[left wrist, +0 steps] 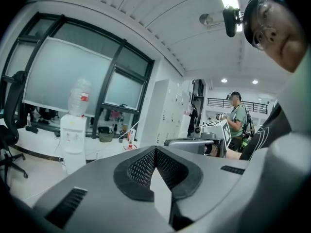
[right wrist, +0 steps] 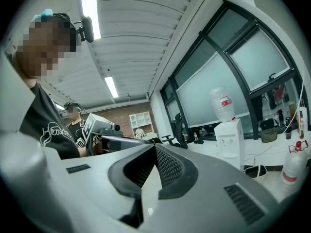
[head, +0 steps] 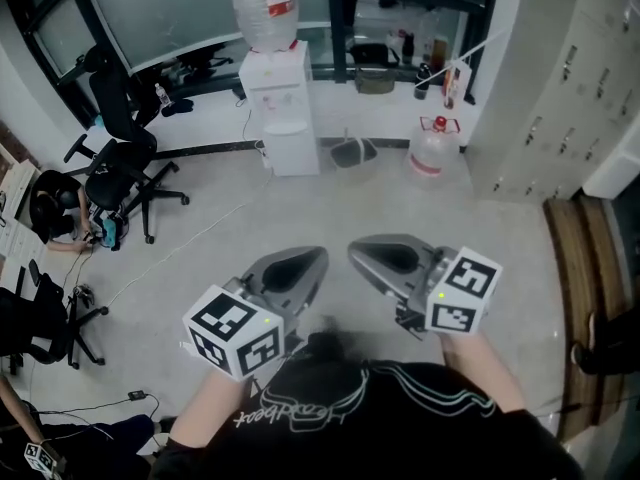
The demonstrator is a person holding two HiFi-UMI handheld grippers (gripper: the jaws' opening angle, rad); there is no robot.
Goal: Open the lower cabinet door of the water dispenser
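The white water dispenser (head: 280,108) stands far ahead against the window wall, with a clear bottle on top. Its lower cabinet door (head: 291,150) looks closed. The dispenser also shows small in the left gripper view (left wrist: 73,140) and in the right gripper view (right wrist: 229,140). My left gripper (head: 318,253) and right gripper (head: 355,250) are held side by side close to my body, well short of the dispenser. Both point toward it. The left gripper (left wrist: 155,149) has its jaws together with nothing held. The right gripper (right wrist: 155,147) is likewise shut and empty.
Black office chairs (head: 125,158) stand at the left. A water jug (head: 432,148) and a dark bag (head: 352,151) sit on the floor right of the dispenser. Grey lockers (head: 560,88) line the right side. A cable runs across the floor. Another person (left wrist: 238,123) stands behind.
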